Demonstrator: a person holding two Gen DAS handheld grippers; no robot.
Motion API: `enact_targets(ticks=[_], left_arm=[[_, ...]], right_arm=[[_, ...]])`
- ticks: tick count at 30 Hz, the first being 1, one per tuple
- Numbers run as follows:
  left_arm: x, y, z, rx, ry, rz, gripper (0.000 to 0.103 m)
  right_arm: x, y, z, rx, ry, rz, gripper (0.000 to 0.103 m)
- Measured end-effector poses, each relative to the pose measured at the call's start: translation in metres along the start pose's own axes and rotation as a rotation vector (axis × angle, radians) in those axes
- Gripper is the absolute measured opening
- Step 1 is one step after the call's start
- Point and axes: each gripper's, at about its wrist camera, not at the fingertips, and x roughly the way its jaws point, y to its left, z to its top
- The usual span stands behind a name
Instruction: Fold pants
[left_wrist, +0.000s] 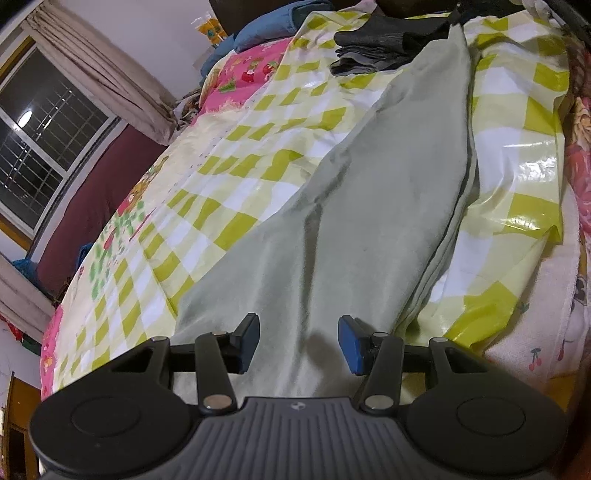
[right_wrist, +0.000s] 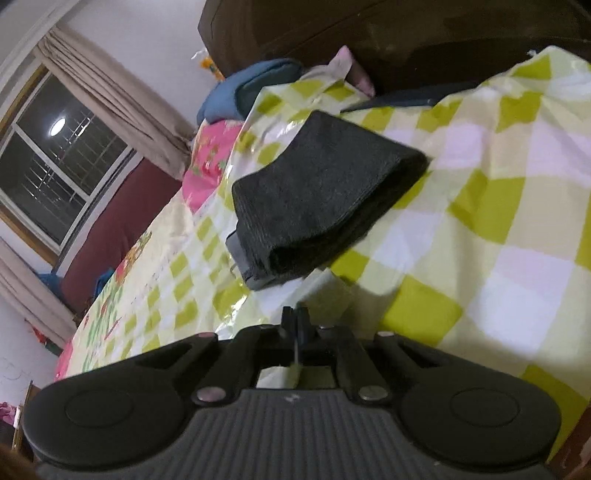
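Pale green pants (left_wrist: 369, 206) lie lengthwise on the checked cover, legs folded onto each other, running from near my left gripper to the far end. My left gripper (left_wrist: 299, 343) is open and hovers just above the near end of the pants, holding nothing. My right gripper (right_wrist: 295, 321) is shut on a thin pale green edge of the pants (right_wrist: 317, 291), pinched between its fingers (right_wrist: 303, 325), close to a folded dark pile. The right gripper appears far off in the left wrist view as a dark shape at the pants' far tip (left_wrist: 456, 16).
A folded stack of dark grey clothes (right_wrist: 321, 195) lies on the yellow-green checked cover (right_wrist: 480, 221); it also shows in the left wrist view (left_wrist: 384, 44). Blue pillows (left_wrist: 269, 29), a pink quilt (left_wrist: 251, 74), a window with curtains (left_wrist: 48, 122) on the left, and a dark headboard (right_wrist: 369, 33).
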Motion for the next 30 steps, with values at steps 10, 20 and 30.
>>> enact_targets(ticks=[10, 20, 30], left_arm=[[-0.001, 0.002, -0.003, -0.001, 0.01, 0.007, 0.062], [-0.001, 0.001, -0.006, -0.019, 0.005, -0.003, 0.062], [-0.004, -0.002, -0.006, -0.007, 0.004, 0.0, 0.062]], right_arm=[[0.002, -0.012, -0.009, 0.063, 0.057, -0.01, 0.021], [-0.034, -0.058, -0.036, 0.302, -0.003, 0.052, 0.023], [0.014, -0.015, -0.033, 0.117, 0.041, -0.012, 0.022]])
